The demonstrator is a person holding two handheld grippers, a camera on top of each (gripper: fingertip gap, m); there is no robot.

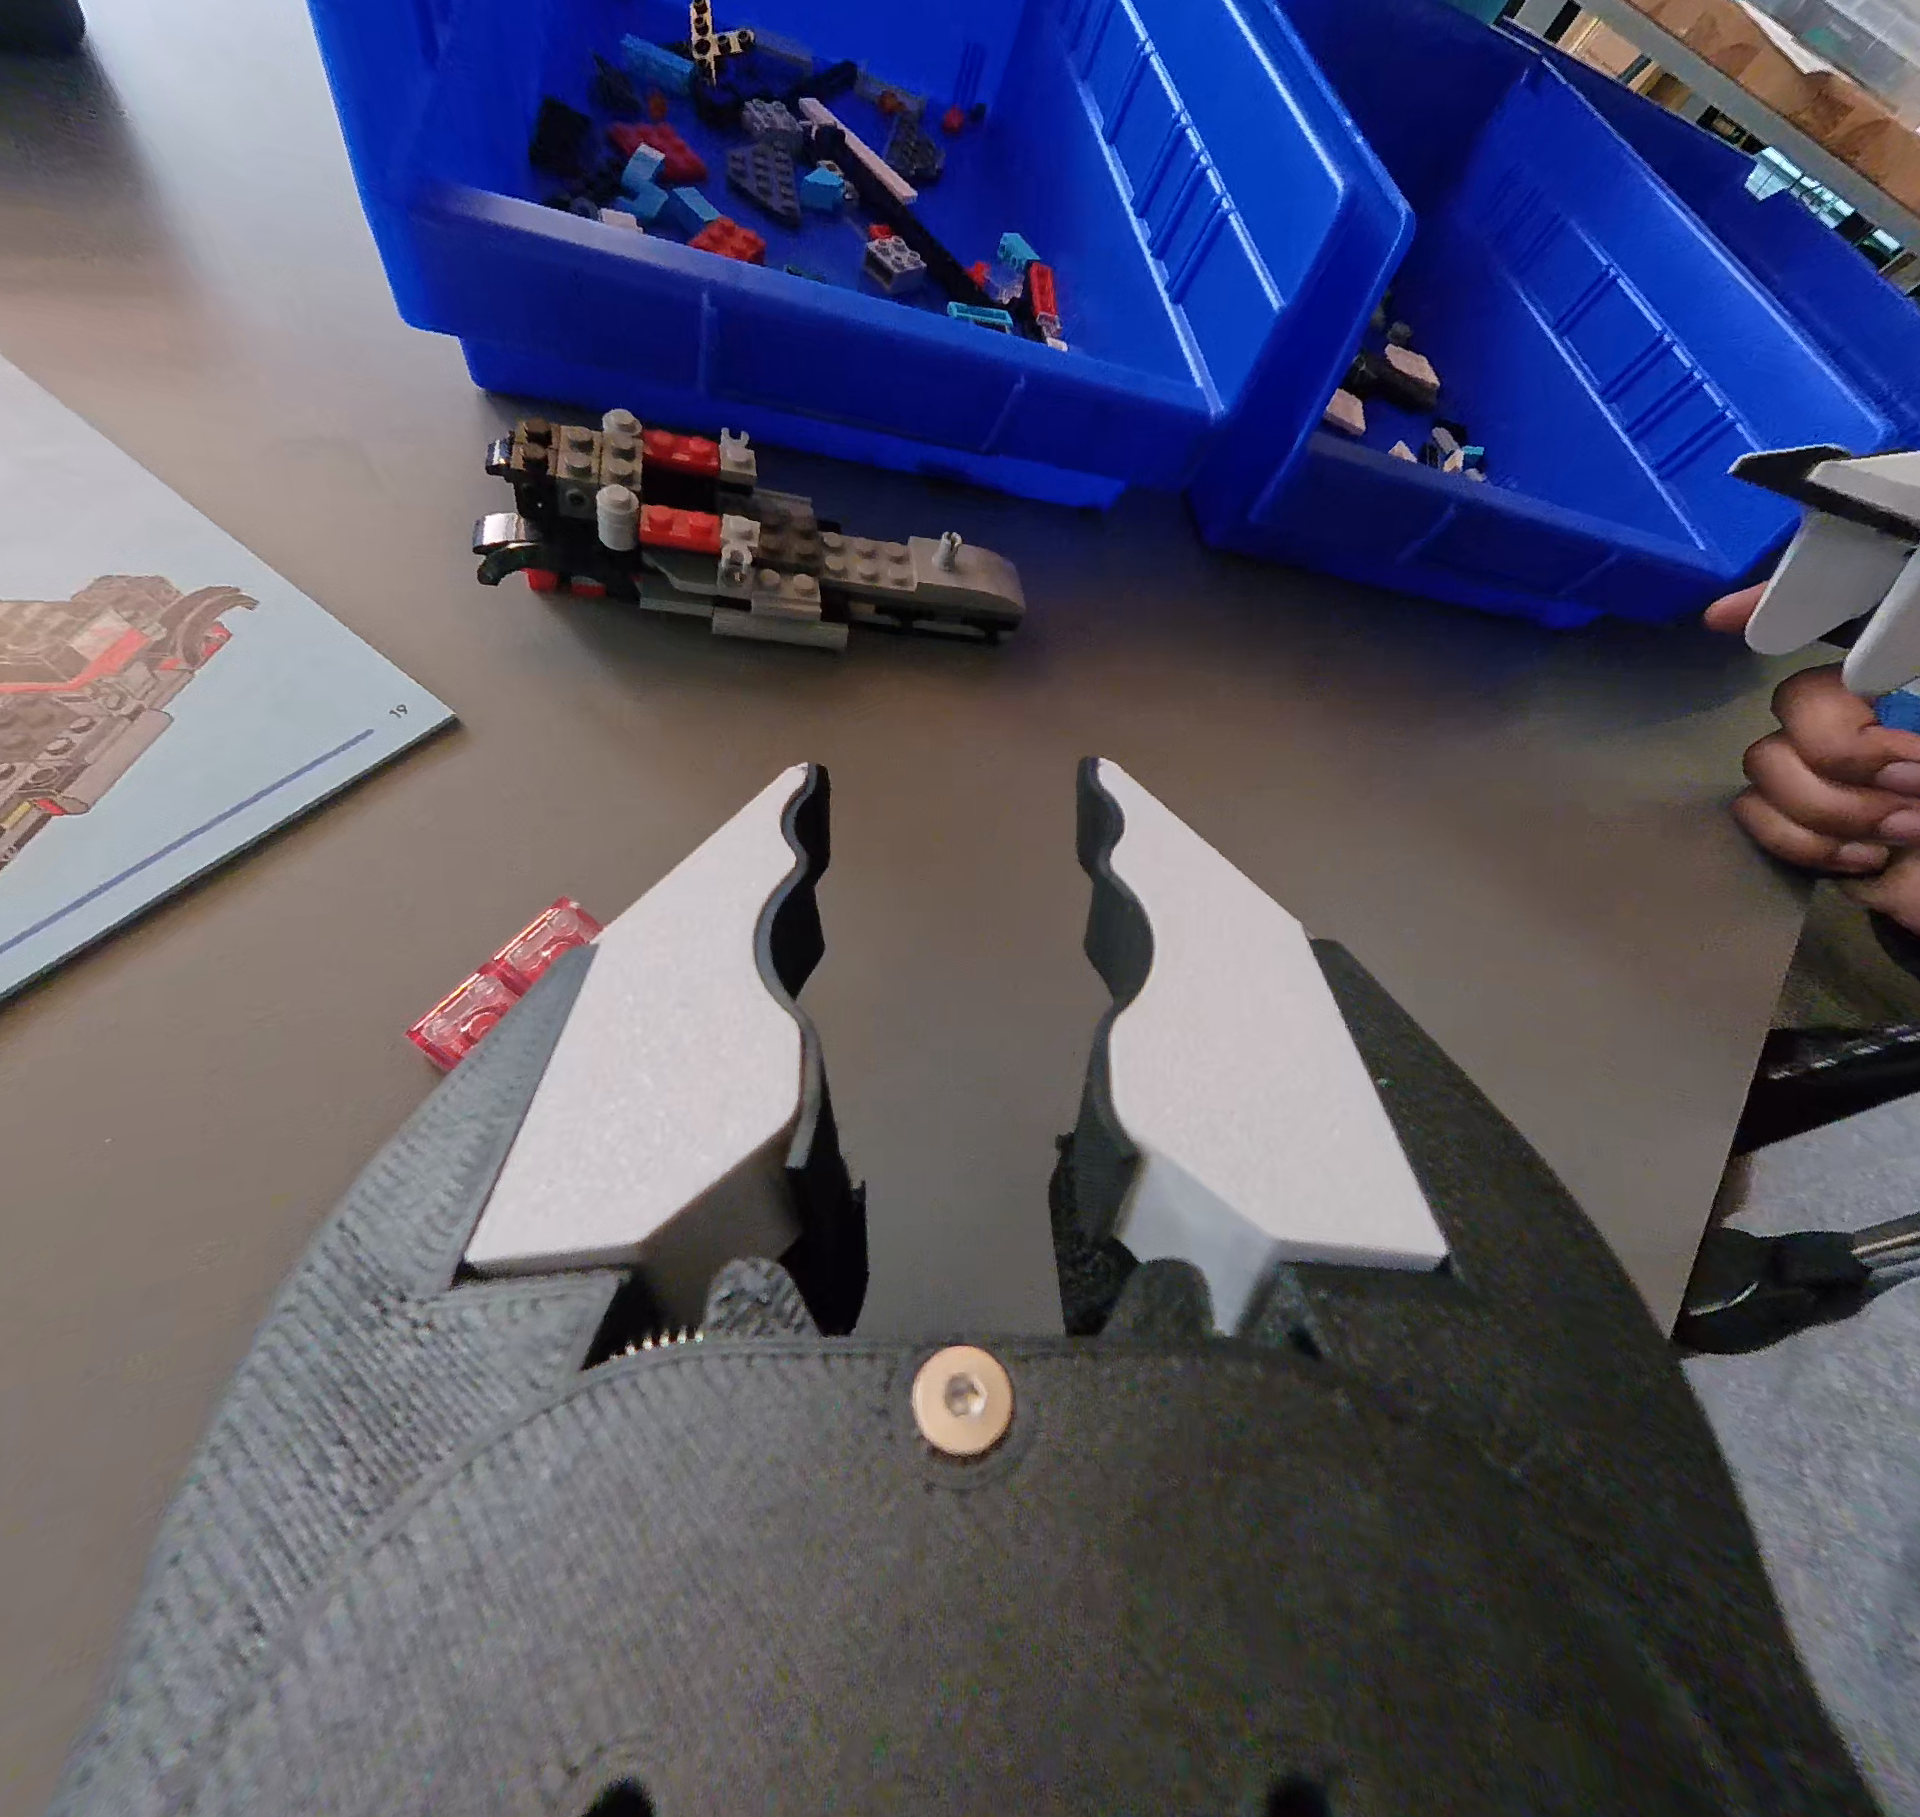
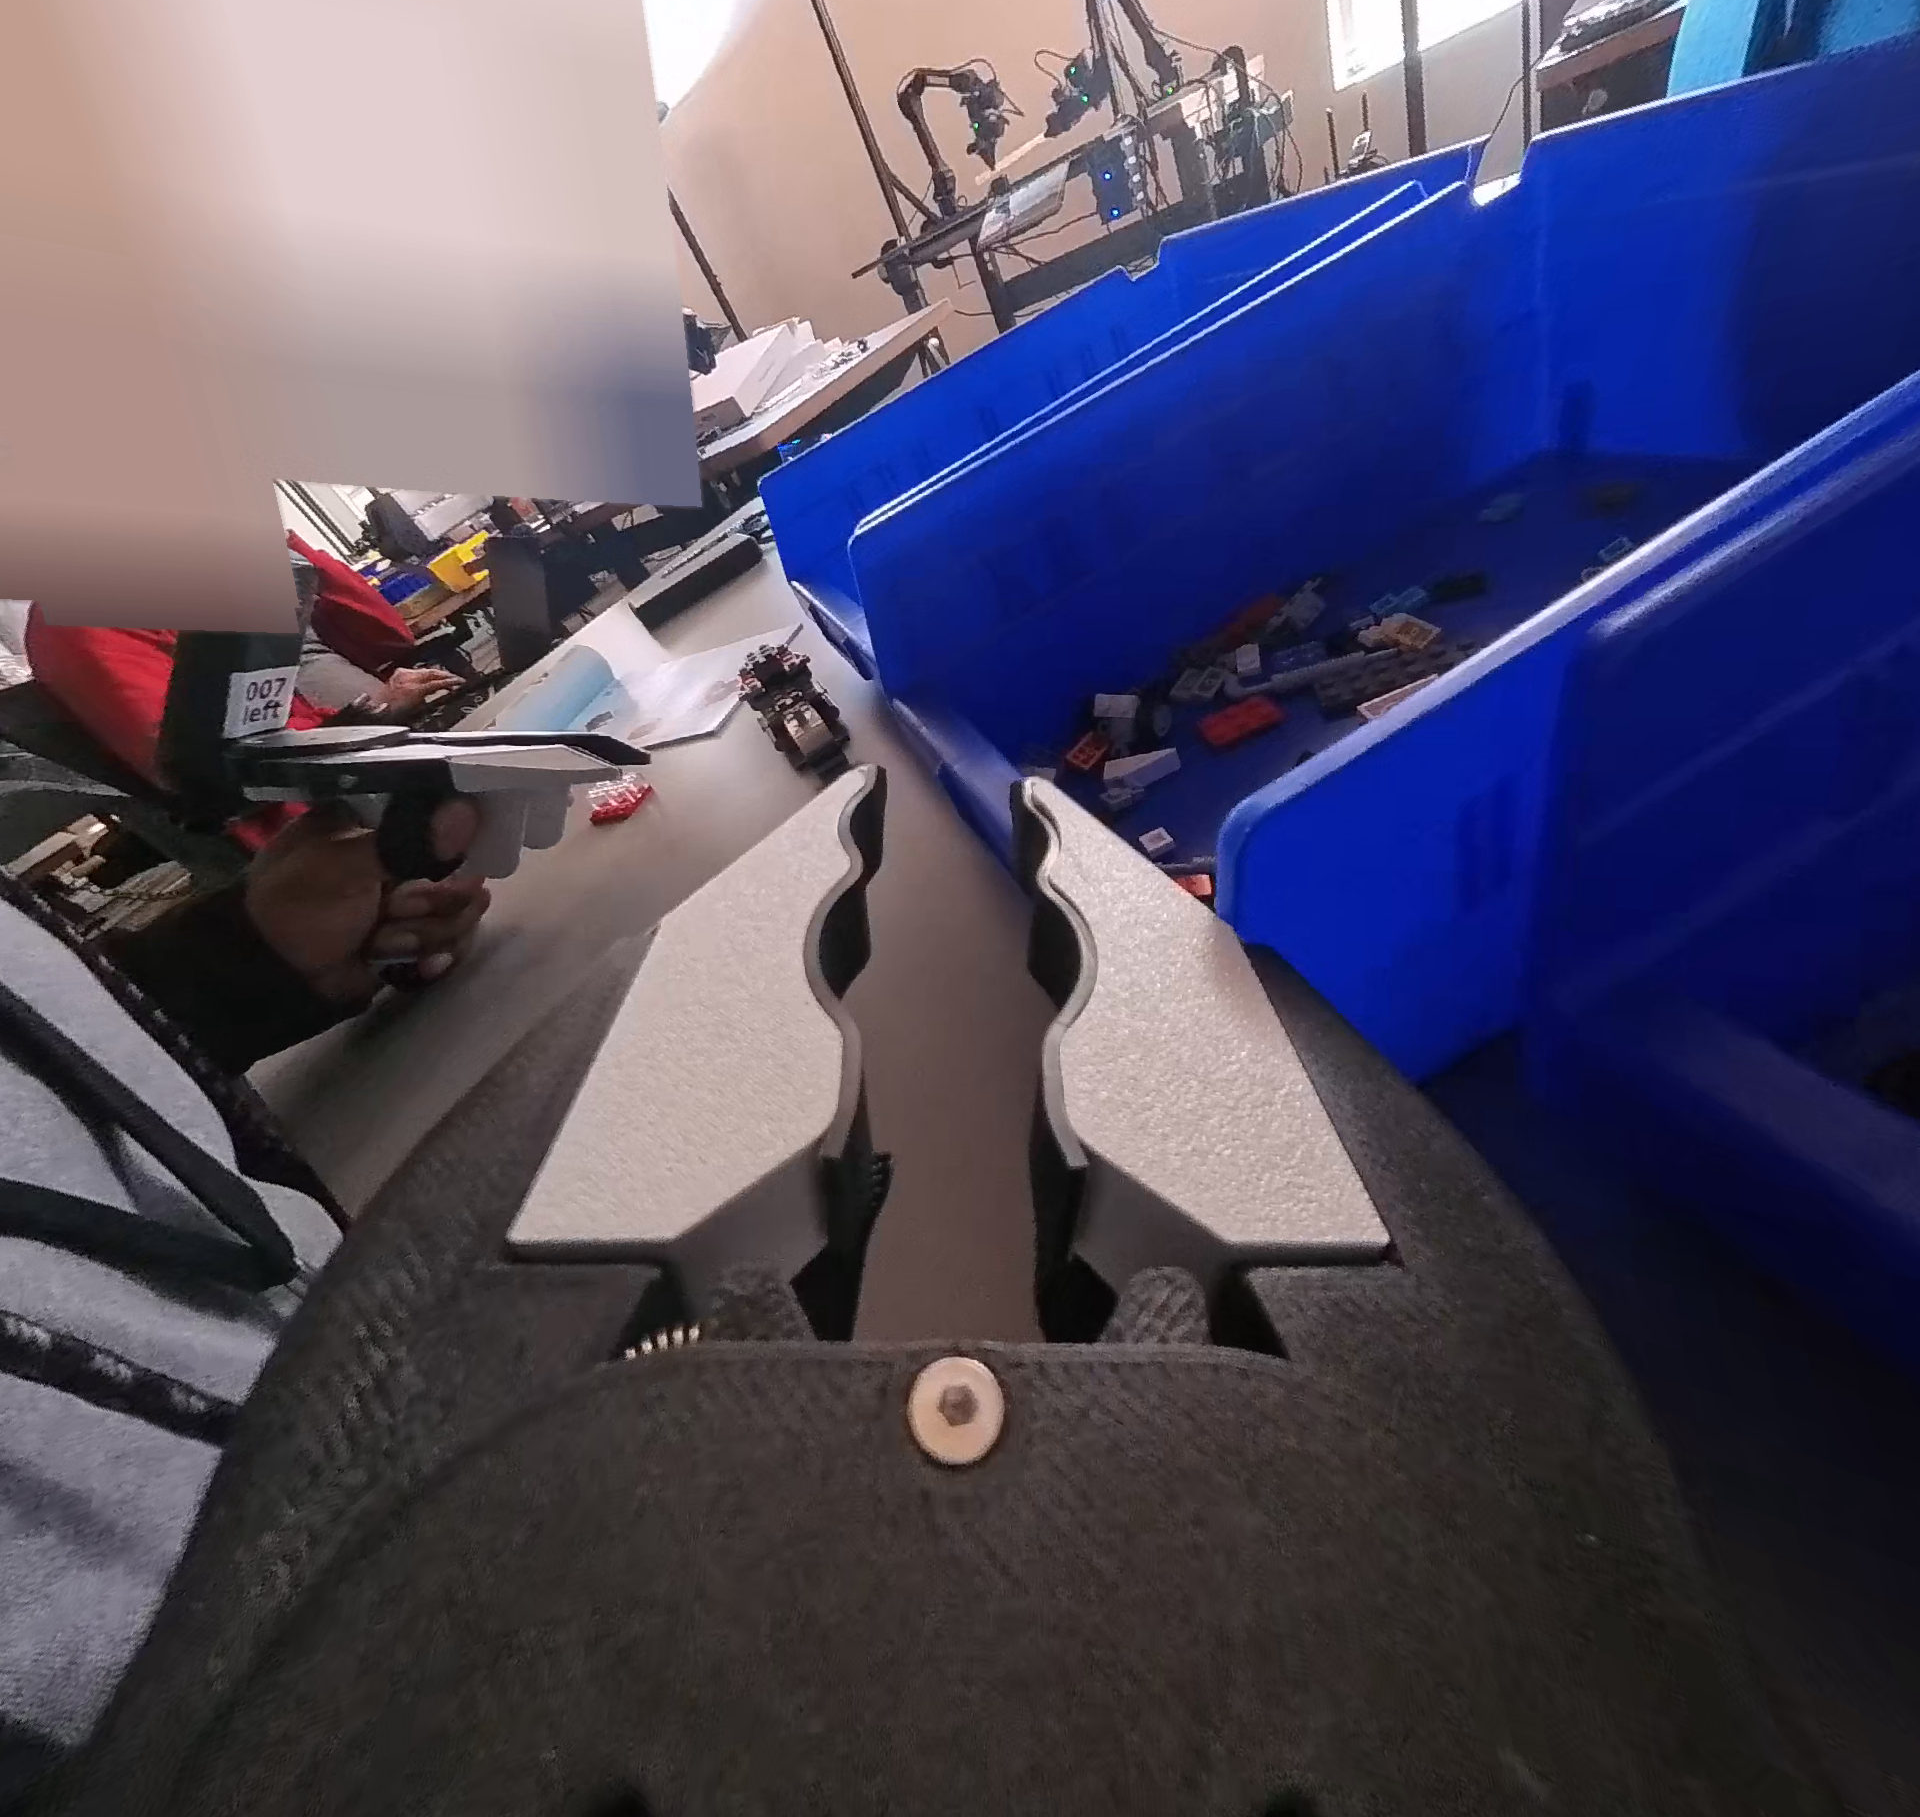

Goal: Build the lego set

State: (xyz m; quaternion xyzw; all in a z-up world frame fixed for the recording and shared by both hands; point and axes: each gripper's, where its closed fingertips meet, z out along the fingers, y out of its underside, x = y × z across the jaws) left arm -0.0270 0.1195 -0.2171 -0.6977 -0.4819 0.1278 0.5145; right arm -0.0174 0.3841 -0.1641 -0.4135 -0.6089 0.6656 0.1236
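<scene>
Both grippers are empty: left gripper [image 1: 951, 780] wide apart, right gripper [image 2: 948, 791] narrower. The half-built lego model [image 1: 727, 531] sits on the worktop [image 1: 1299, 728] by the blue bin [image 1: 831, 365]. Risk: the red clear brick [image 1: 499, 978] beside the left gripper gets nudged away.

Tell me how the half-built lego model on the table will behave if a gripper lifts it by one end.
The lego model is long and pieced from many small bricks, so it may flex or snap apart. Small parts sticking up look likely to pop off. It lies flat, so rolling seems unlikely.
</scene>
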